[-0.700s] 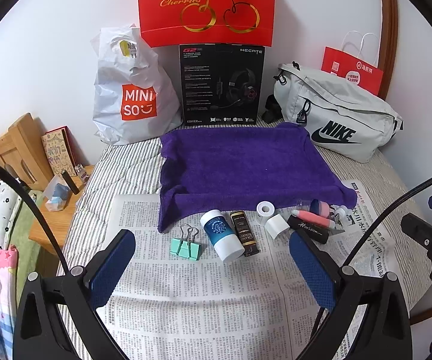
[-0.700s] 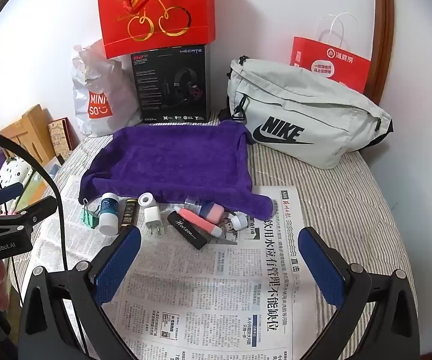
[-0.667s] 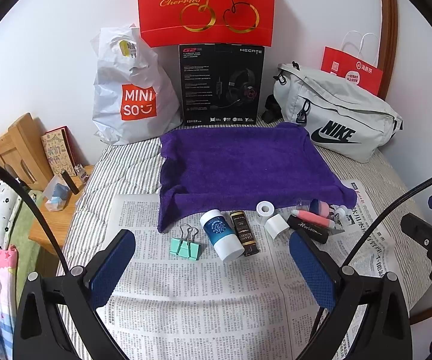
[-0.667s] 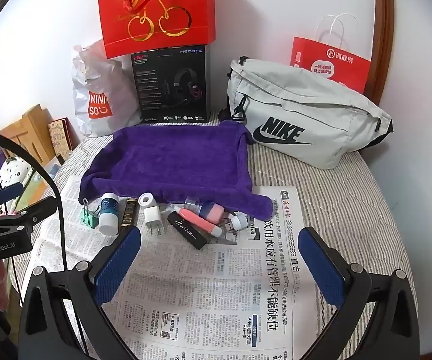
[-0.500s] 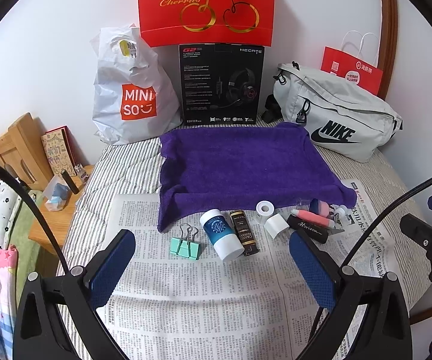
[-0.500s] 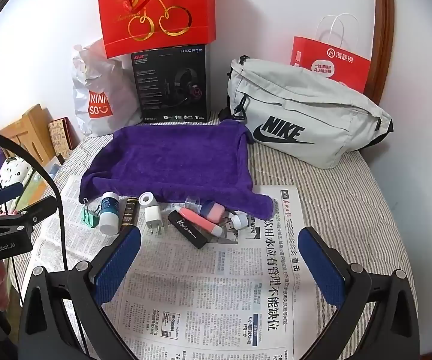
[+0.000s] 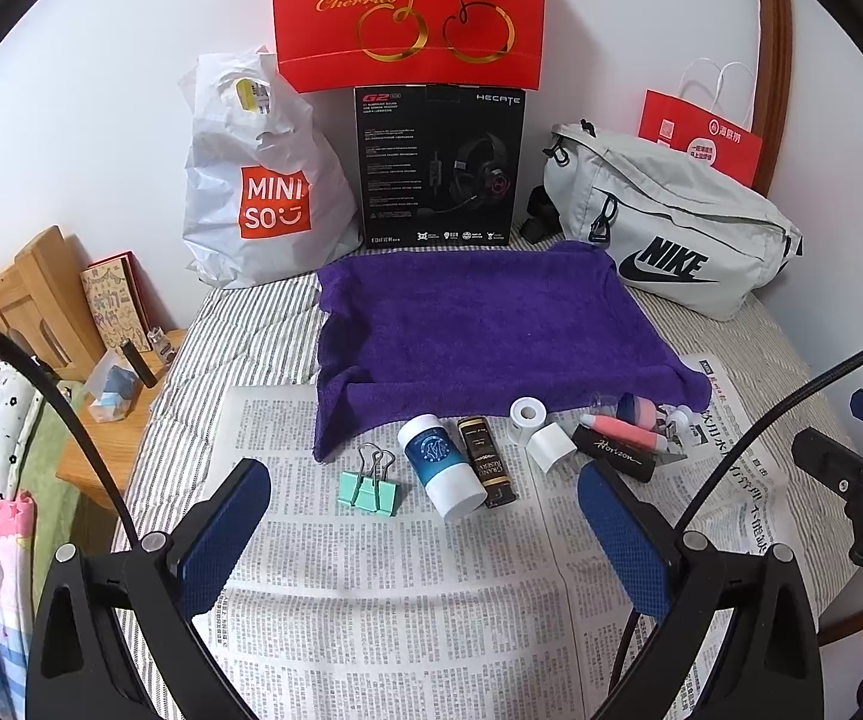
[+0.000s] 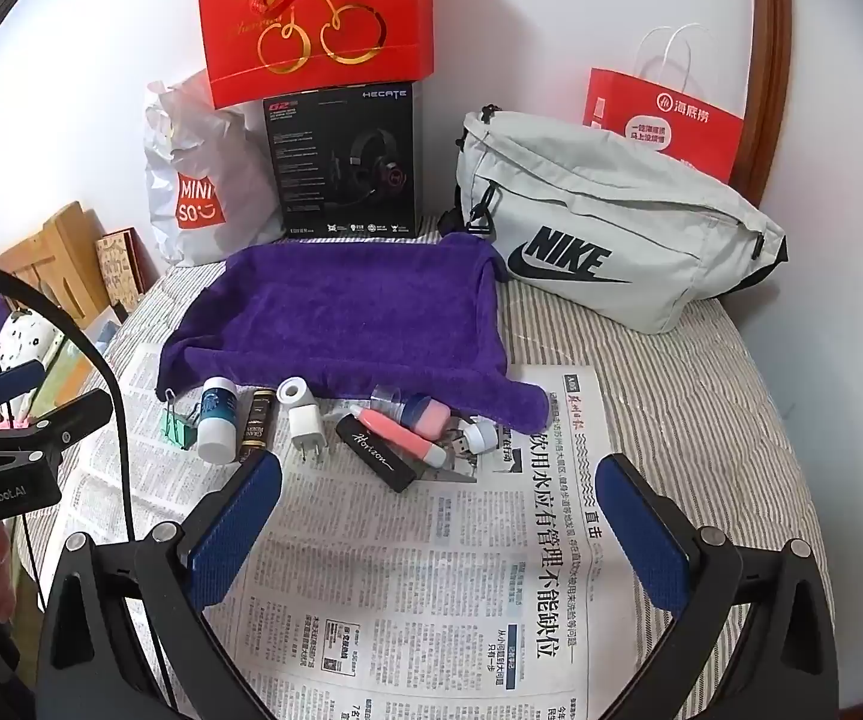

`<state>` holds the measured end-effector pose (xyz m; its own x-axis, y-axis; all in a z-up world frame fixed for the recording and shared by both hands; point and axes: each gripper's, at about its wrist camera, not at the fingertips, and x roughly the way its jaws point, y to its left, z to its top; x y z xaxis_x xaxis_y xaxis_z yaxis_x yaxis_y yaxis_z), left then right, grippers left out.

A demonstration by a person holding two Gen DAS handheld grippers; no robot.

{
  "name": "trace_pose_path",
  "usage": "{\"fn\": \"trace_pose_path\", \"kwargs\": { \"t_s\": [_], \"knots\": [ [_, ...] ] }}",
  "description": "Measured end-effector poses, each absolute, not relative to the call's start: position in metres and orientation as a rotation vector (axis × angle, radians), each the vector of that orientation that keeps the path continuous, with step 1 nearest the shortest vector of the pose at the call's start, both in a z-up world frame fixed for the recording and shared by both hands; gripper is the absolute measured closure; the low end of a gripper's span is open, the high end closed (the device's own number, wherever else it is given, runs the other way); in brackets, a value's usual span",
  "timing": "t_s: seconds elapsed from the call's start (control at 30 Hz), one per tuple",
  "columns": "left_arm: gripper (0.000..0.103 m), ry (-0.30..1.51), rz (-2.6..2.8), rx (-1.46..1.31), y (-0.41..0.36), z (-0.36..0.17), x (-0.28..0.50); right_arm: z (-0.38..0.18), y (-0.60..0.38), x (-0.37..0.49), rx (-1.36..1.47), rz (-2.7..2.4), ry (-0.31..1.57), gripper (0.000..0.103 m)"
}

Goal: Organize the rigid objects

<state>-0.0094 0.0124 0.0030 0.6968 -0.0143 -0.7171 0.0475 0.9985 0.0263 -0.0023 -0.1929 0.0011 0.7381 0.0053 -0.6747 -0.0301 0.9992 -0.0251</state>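
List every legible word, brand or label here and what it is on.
"MINISO": white plastic bag
"HECATE", "G2": black headset box
"NIKE": grey bag
"Cherries": red gift bag
"Horizon": black stick
"GenRobot.AI": left tongs
Newspaper body text: too small.

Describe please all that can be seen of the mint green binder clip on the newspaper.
The binder clip has a mint green body, apparently metal, and two silver wire handles folded together, pointing toward the purple towel. It lies flat on the newspaper, leftmost in the row, beside the white and blue bottle. No gripper touches it.
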Motion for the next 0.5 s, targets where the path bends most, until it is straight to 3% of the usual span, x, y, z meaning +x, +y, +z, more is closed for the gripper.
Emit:
{"fn": "trace_pose_path", "kwargs": {
  "t_s": [0.5],
  "knots": [
    [0.000,0.797,-0.035,0.040,0.0123,0.0019,-0.0105,0.0013,-0.1920,-0.0032,-0.040,0.017,0.734,0.000]
  ]
}}
